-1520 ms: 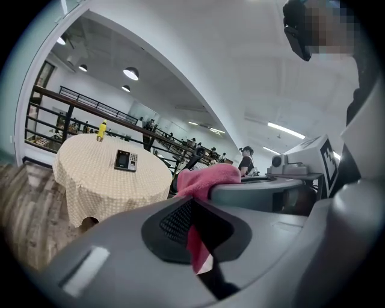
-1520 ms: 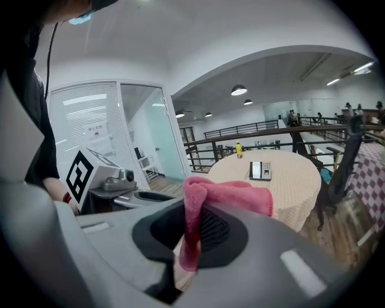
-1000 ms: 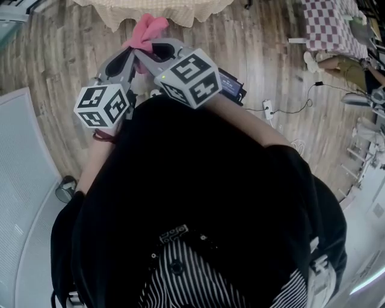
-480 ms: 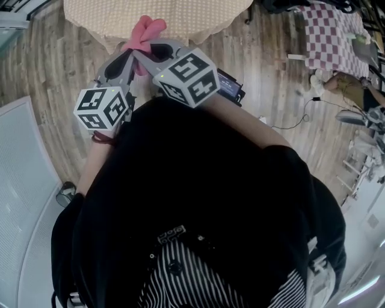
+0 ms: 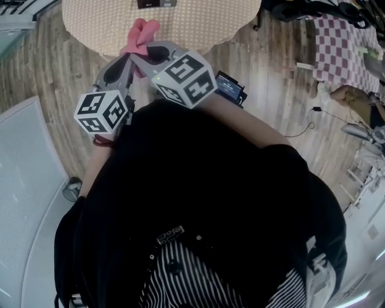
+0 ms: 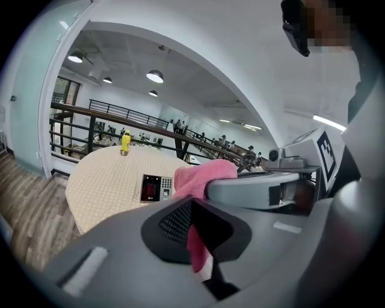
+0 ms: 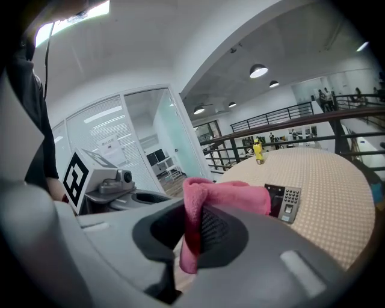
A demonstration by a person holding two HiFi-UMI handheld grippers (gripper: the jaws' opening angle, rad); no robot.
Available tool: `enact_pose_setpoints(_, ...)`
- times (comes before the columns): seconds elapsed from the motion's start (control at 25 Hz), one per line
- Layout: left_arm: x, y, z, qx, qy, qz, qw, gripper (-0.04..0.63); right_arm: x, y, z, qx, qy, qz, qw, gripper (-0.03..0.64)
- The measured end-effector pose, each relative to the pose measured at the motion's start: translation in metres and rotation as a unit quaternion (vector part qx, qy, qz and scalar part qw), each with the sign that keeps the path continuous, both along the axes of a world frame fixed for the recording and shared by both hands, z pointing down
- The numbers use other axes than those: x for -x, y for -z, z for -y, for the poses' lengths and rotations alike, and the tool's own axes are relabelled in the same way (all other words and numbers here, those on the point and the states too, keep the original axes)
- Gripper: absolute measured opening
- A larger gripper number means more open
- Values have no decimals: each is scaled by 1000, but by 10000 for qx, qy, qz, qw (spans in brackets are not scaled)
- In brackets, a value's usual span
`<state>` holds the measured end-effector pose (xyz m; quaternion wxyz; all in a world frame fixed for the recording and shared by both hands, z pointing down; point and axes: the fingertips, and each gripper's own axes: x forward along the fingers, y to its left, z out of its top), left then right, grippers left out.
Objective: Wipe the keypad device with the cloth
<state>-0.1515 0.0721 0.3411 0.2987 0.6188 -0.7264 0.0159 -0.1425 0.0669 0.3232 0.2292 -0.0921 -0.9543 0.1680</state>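
Note:
A pink cloth [image 5: 139, 33] is held up in front of the person, over the near edge of a round table [image 5: 198, 18] with a beige dotted cover. My left gripper [image 5: 128, 53] and right gripper [image 5: 143, 52] meet at the cloth, and both are shut on it. In the left gripper view the cloth [image 6: 201, 175] hangs down between the jaws. In the right gripper view the cloth [image 7: 224, 195] folds over the jaws. The keypad device [image 5: 156, 3] lies flat on the table beyond the cloth, dark with a grey key block [image 6: 155, 187] [image 7: 285, 203].
A small yellow bottle [image 6: 125, 143] [image 7: 258, 151] stands at the table's far side. A dark box [image 5: 230, 86] lies on the wood floor by the right arm. A white curved panel [image 5: 24, 180] is on the left. A checked table [image 5: 346, 36] and a floor cable [image 5: 301, 129] are at the right.
The person has come closer to the round table: more of it shows and the keypad device has entered the head view. Both grippers stay together on the cloth.

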Motion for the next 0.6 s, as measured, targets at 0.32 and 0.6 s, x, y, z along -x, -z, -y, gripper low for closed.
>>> enact_pose_setpoints(0.32,0,-10,60,203,-257,-129,9994,0,8,-4,58,318,-35,89,9994,31)
enact_pose_setpoints(0.6,15,-13,69,337,-142,-129,9992,0,26,-7,66,461,148,64,9988,32)
